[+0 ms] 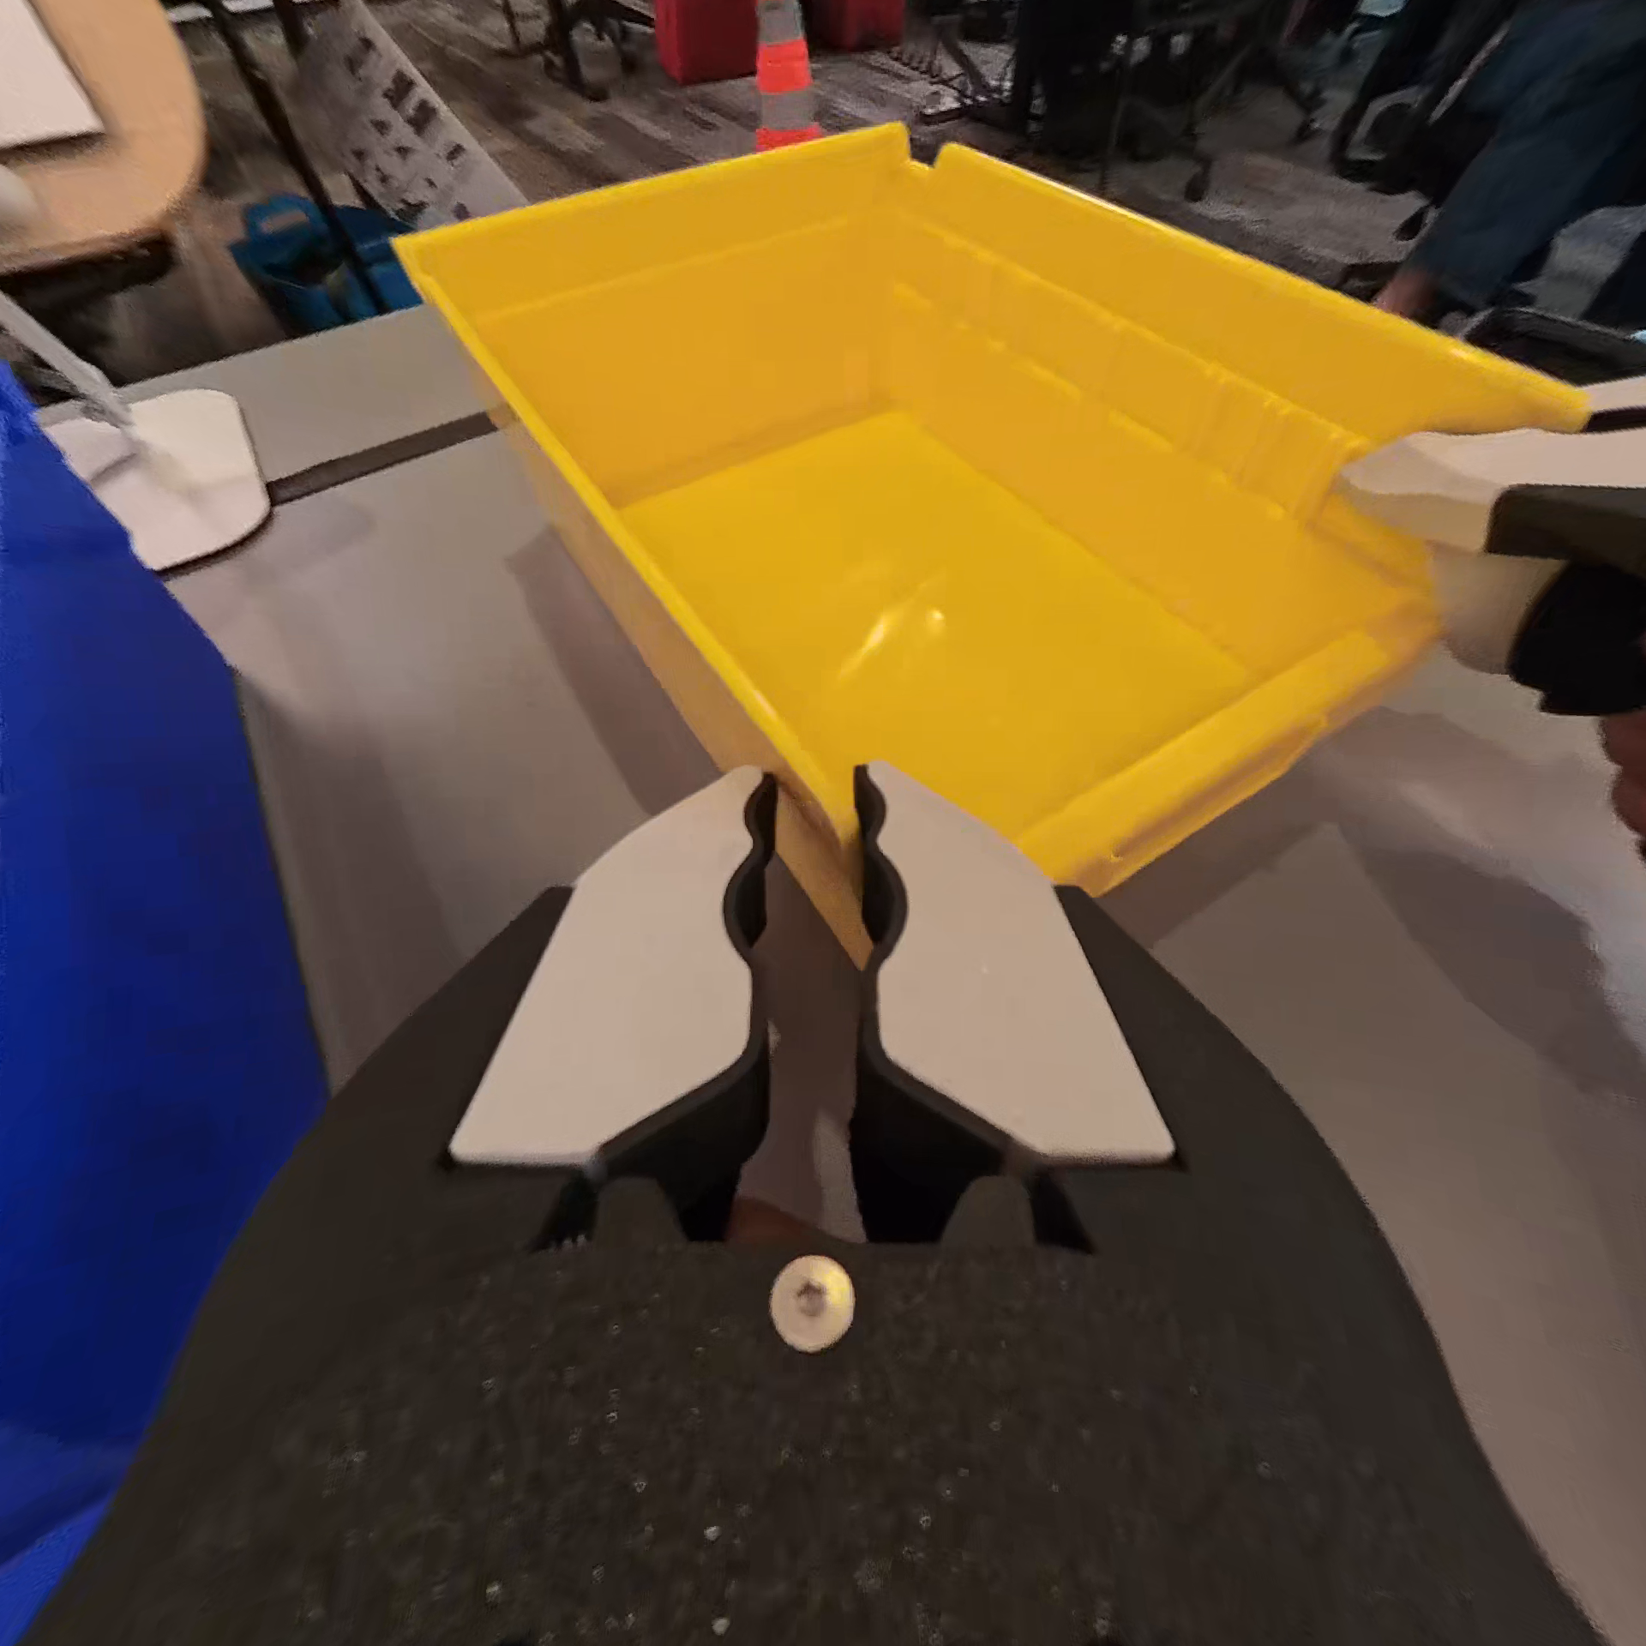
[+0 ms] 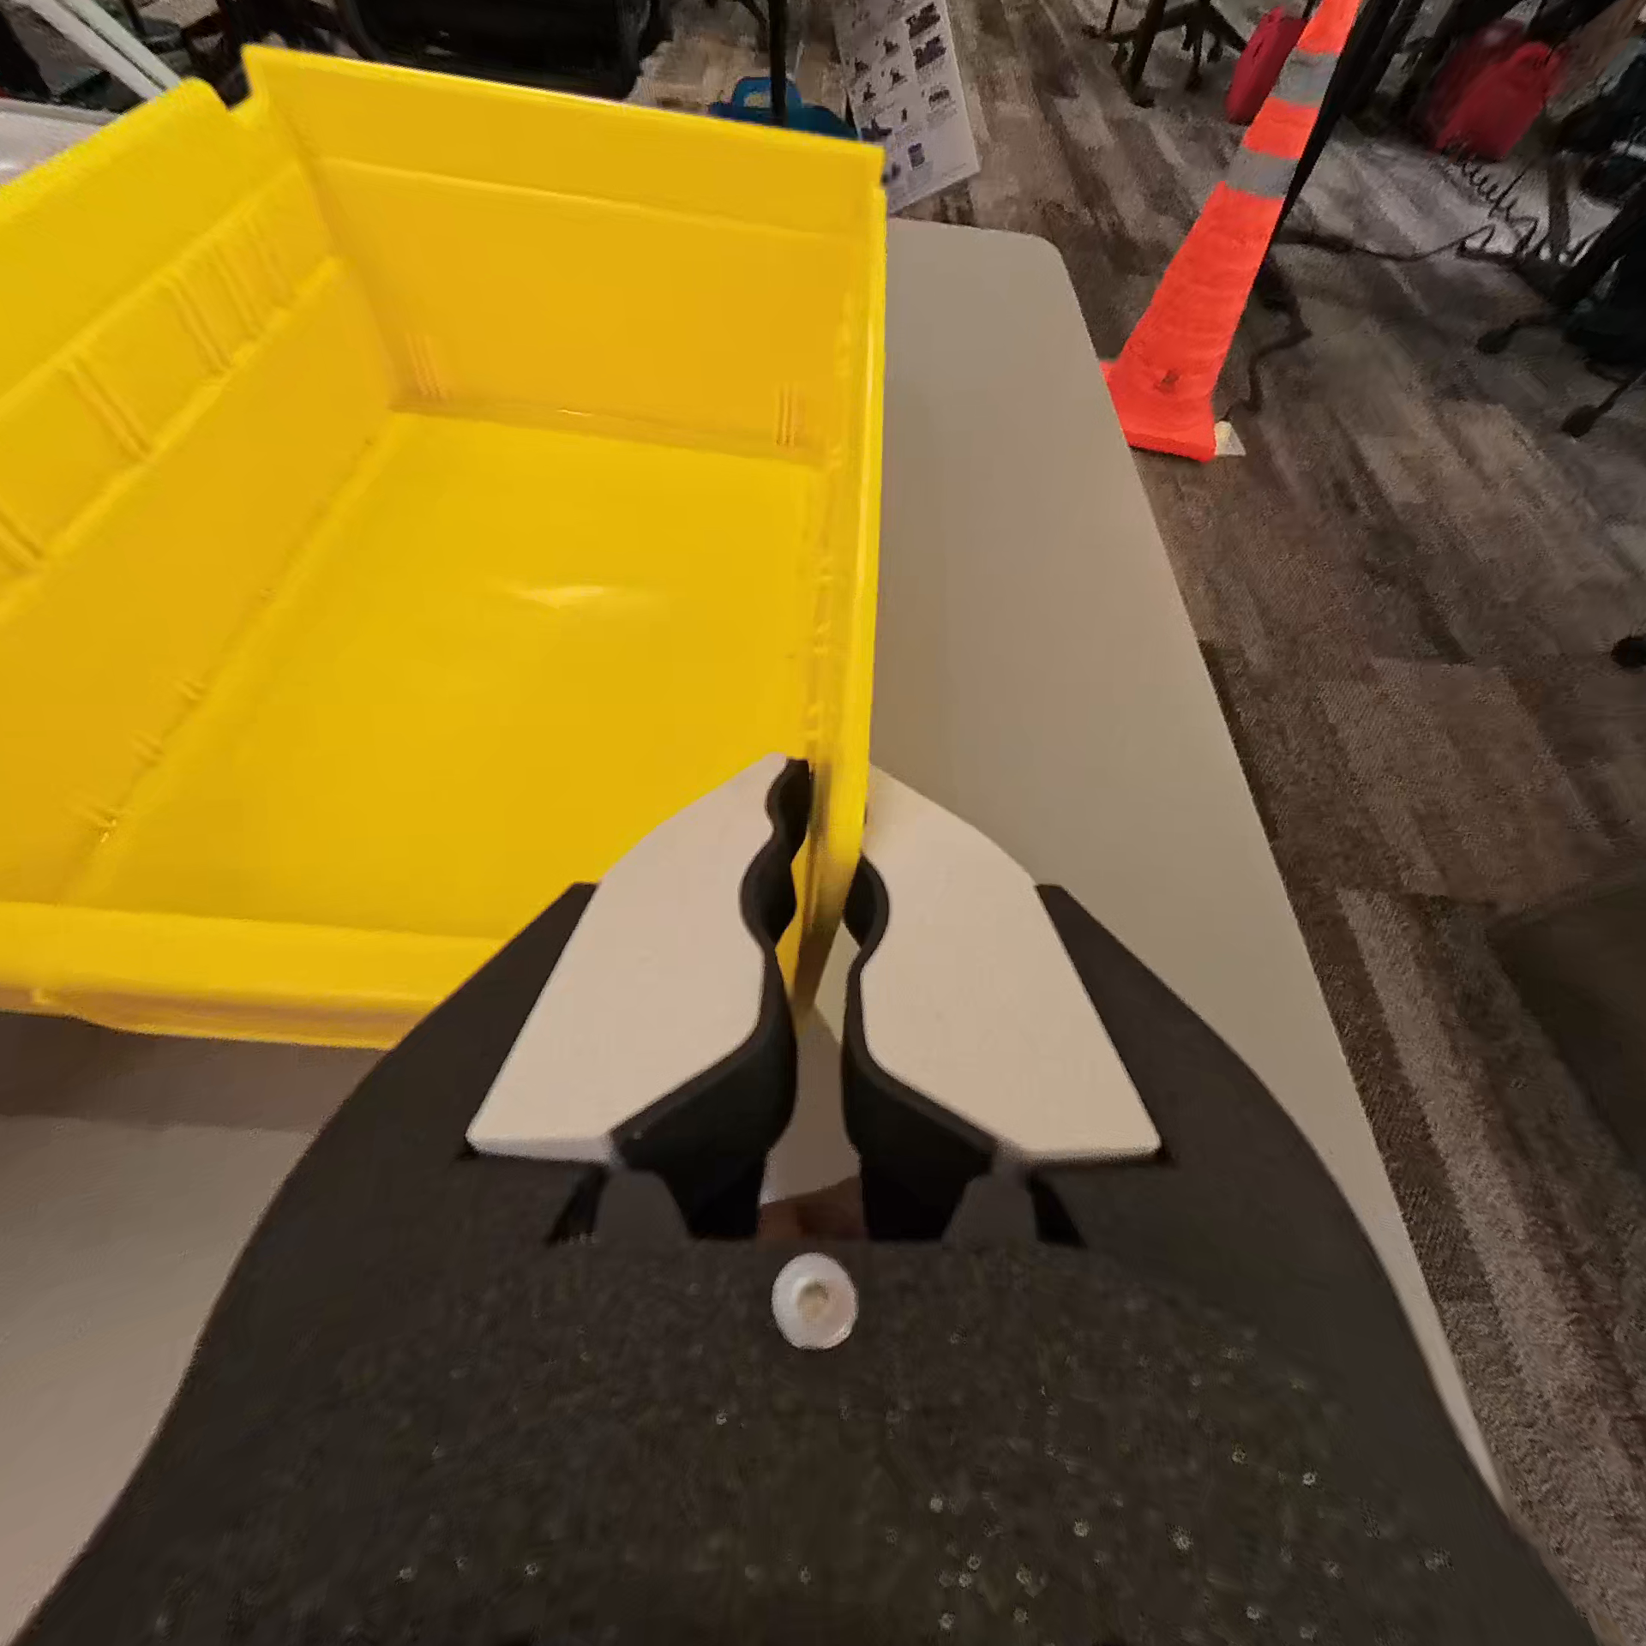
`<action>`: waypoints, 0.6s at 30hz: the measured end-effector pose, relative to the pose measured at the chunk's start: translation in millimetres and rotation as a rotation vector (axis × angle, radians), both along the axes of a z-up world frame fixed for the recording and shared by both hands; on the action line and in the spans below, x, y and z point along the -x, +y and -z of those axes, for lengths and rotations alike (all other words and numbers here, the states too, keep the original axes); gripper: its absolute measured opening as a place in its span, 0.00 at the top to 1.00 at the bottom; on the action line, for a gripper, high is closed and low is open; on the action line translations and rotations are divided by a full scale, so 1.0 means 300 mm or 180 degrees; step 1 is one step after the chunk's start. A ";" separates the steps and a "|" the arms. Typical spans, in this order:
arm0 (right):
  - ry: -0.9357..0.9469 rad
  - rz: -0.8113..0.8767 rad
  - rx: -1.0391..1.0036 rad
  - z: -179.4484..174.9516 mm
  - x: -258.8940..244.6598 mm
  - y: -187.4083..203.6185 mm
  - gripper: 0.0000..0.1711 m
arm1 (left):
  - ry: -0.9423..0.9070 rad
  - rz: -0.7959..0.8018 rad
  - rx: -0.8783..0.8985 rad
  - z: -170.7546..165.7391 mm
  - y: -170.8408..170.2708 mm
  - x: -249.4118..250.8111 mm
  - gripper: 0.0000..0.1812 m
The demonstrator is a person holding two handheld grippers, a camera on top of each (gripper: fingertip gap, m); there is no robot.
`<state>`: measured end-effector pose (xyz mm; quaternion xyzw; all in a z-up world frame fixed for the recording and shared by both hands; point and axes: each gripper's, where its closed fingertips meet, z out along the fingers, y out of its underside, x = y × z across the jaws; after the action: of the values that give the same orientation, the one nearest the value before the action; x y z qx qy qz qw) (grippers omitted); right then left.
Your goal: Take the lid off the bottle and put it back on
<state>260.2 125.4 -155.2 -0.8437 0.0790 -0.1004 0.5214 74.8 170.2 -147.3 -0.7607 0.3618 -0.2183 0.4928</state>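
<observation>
No bottle or lid shows in either view. An empty yellow plastic bin (image 1: 623, 267) fills the middle of both views. My left gripper (image 1: 812, 784) is shut on the bin's near left wall, close to the front corner. My right gripper (image 2: 833, 775) is shut on the bin's (image 2: 579, 267) right wall near its front corner. The right gripper also shows at the right edge of the left wrist view (image 1: 1416, 543), clamped on that wall. The bin looks tilted and seems to hang just above the grey table (image 1: 401, 712), with a shadow under it.
A white stand base (image 1: 178, 481) sits on the table at the left. Blue fabric (image 1: 107, 891) fills the left edge. The table's right edge (image 2: 1158, 623) drops to carpet with an orange cone (image 2: 1202, 294). A person (image 1: 1532, 160) stands at the far right.
</observation>
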 end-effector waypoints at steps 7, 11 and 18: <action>-0.0696 0.0290 -0.0003 -0.121 -0.030 -0.064 0.81 | -0.0573 0.0390 0.0103 -0.283 -0.040 0.229 0.69; -0.0882 -0.0100 -0.0363 -0.269 0.141 -0.038 0.80 | -0.0206 -0.0283 -0.0115 -0.345 0.118 0.589 0.63; 0.0718 -0.1523 -0.0569 -0.295 0.932 0.156 0.63 | -0.0047 -0.1113 0.0088 -0.101 0.280 1.066 0.61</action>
<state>-19.5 172.1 -66.7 -0.7948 -0.0564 0.1275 0.5906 -245.0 254.3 -117.1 -0.8171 0.2173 -0.1397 0.5154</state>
